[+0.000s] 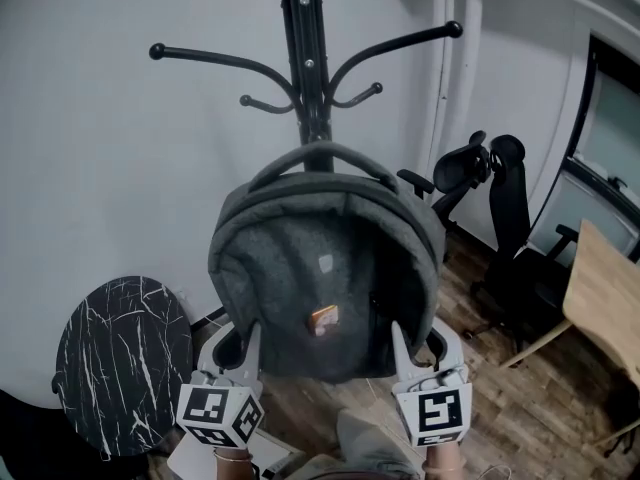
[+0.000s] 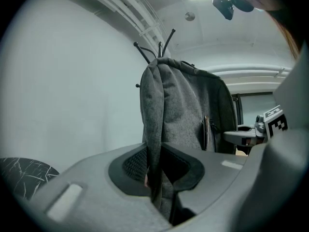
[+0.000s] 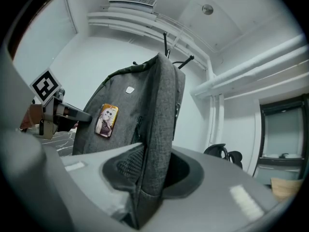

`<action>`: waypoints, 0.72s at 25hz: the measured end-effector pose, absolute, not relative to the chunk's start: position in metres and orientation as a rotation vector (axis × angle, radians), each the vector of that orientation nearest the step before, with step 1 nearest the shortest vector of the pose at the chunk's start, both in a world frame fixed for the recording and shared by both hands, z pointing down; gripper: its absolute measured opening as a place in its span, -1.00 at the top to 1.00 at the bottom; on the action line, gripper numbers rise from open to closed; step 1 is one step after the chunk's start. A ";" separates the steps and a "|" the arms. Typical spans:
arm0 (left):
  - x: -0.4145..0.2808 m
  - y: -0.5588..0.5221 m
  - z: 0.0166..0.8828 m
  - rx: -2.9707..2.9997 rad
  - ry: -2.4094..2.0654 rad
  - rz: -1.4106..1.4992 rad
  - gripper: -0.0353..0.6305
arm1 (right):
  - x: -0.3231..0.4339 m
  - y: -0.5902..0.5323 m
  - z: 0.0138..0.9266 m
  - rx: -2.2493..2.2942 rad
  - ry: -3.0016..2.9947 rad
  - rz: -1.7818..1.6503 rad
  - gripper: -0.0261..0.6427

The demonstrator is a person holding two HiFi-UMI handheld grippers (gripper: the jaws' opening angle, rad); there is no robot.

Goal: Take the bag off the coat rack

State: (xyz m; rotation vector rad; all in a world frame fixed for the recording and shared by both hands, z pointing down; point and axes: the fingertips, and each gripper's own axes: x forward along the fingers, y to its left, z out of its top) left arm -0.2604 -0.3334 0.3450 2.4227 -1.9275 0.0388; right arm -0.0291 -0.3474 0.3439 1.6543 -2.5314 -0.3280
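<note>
We hold the bag (image 1: 325, 268) by its lower side edges, left gripper (image 1: 248, 340) and right gripper (image 1: 404, 342) each clamped on its fabric, before the rack (image 1: 305, 58), beneath its hooks.

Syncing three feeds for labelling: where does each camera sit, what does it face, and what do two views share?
Head view: on the person's head, looking down at the grey backpack before the coat rack; left gripper, right gripper and wrists show.
Left gripper view: on that gripper, looking along jaws clamped on the backpack's edge; right gripper shows opposite.
Right gripper view: likewise, clamped on the other edge; left gripper shows opposite.
Shared: head and right gripper views both show the backpack's orange badge.
</note>
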 end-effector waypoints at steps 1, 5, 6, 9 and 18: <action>-0.260 -0.329 0.345 2.425 -1.924 0.040 0.71 | -0.029 -0.343 0.344 1.658 -2.528 -0.327 0.62; -0.260 -0.312 0.346 2.427 -1.914 0.040 0.71 | -0.029 -0.327 0.347 1.665 -2.520 -0.322 0.62; -0.261 -0.308 0.347 2.425 -1.911 0.040 0.71 | -0.030 -0.323 0.347 1.664 -2.518 -0.323 0.62; -0.261 -0.297 0.349 2.416 -1.903 0.042 0.71 | -0.030 -0.312 0.348 1.660 -2.515 -0.332 0.62; -0.253 -0.278 0.351 2.404 -1.911 0.036 0.71 | -0.022 -0.298 0.349 1.644 -2.517 -0.342 0.62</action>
